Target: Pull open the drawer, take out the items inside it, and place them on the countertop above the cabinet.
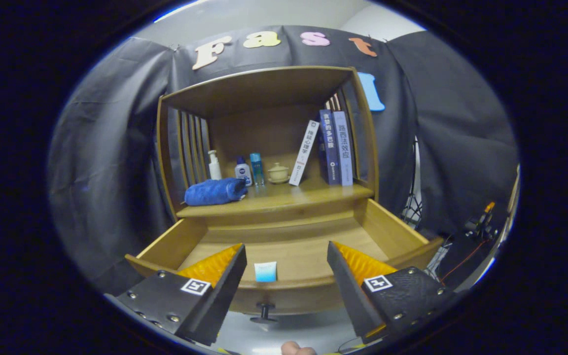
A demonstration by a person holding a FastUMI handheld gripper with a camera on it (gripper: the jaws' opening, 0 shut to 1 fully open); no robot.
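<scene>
Tool (pixel 286 256) spread wide above open drawer (pixel 284 241), packet (pixel 265 271) between.

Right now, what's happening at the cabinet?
A person holds the gripper open above the pulled-out drawer. A small light-blue packet lies inside near the drawer's front, between the fingers, not yet grasped. On the countertop above sit a rolled blue towel, some bottles, a lidded cup and books.
</scene>
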